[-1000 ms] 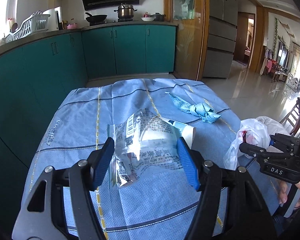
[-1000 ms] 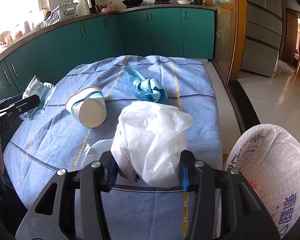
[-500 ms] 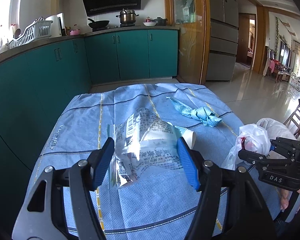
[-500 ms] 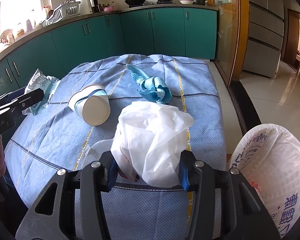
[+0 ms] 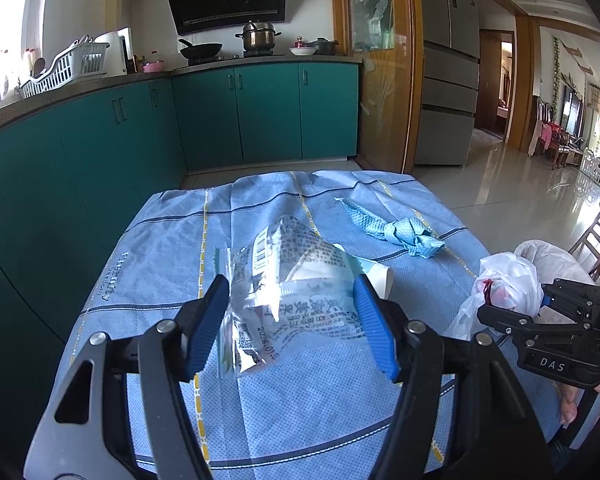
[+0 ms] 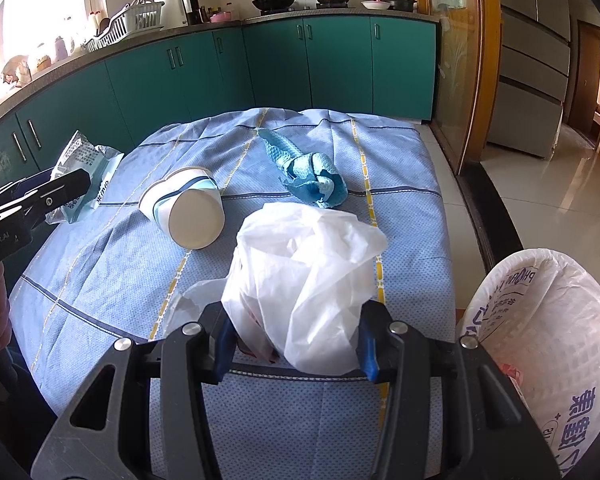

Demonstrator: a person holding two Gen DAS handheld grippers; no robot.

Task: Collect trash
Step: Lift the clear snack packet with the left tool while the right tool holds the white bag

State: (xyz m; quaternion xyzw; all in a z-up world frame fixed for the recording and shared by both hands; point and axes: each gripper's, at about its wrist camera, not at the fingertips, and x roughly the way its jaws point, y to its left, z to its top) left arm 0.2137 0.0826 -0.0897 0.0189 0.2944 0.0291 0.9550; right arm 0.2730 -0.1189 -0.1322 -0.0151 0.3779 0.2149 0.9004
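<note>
My left gripper (image 5: 292, 322) is shut on a clear printed snack wrapper (image 5: 288, 296) and holds it above the blue tablecloth (image 5: 160, 256); it also shows in the right wrist view (image 6: 82, 178). My right gripper (image 6: 296, 344) is shut on a crumpled white plastic bag (image 6: 304, 276), seen in the left wrist view too (image 5: 504, 280). A white paper cup (image 6: 190, 210) lies on its side at mid-table, mostly hidden behind the wrapper in the left wrist view. A crumpled blue cloth (image 6: 308, 174) lies beyond it.
A bin lined with a white printed bag (image 6: 548, 348) stands off the table's right edge. Teal kitchen cabinets (image 5: 260, 112) run behind and to the left. A tiled floor and a fridge (image 5: 448, 80) lie to the right.
Both grippers have lifted slightly with their loads; the table looks a little lower and farther in both views. The cup and the cloth have not moved.
</note>
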